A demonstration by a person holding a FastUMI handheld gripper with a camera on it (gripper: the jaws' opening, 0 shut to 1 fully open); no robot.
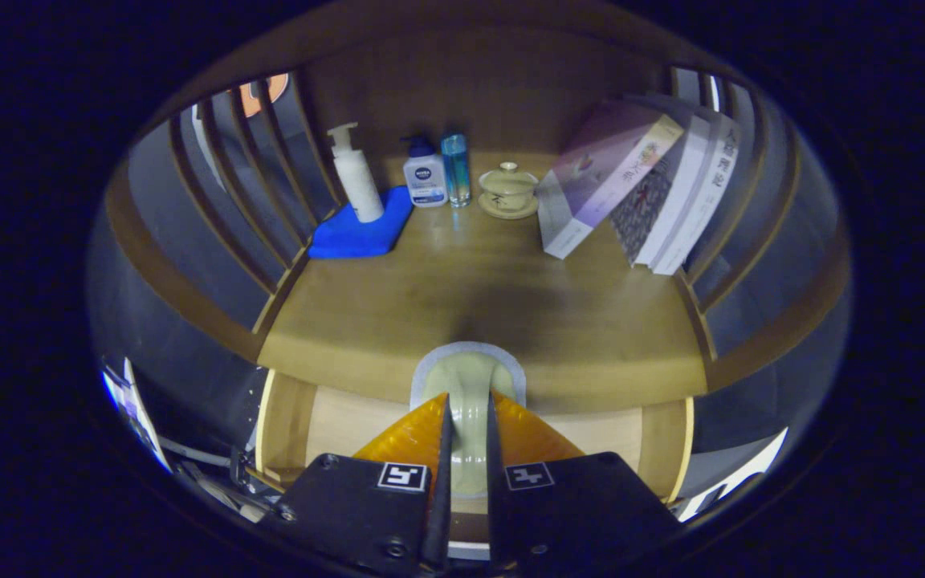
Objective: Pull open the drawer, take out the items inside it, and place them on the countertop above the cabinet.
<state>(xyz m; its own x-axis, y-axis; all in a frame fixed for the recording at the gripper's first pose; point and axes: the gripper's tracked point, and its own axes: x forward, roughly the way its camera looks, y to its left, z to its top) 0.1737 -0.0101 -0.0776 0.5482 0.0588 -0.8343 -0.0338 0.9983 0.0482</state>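
Wooden tabletop [478,297] fills mid-frame; drawer [334,425] below stands open. Hand-held gripper [466,433] clamped on pale flat item [466,377], lifted toward tabletop edge; placing remains.

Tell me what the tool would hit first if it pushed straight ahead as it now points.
The tool is shut on a pale green item. Straight on, that item would probably pass just above the countertop, then reach the lidded tea bowl by the back wall; depth is unclear.
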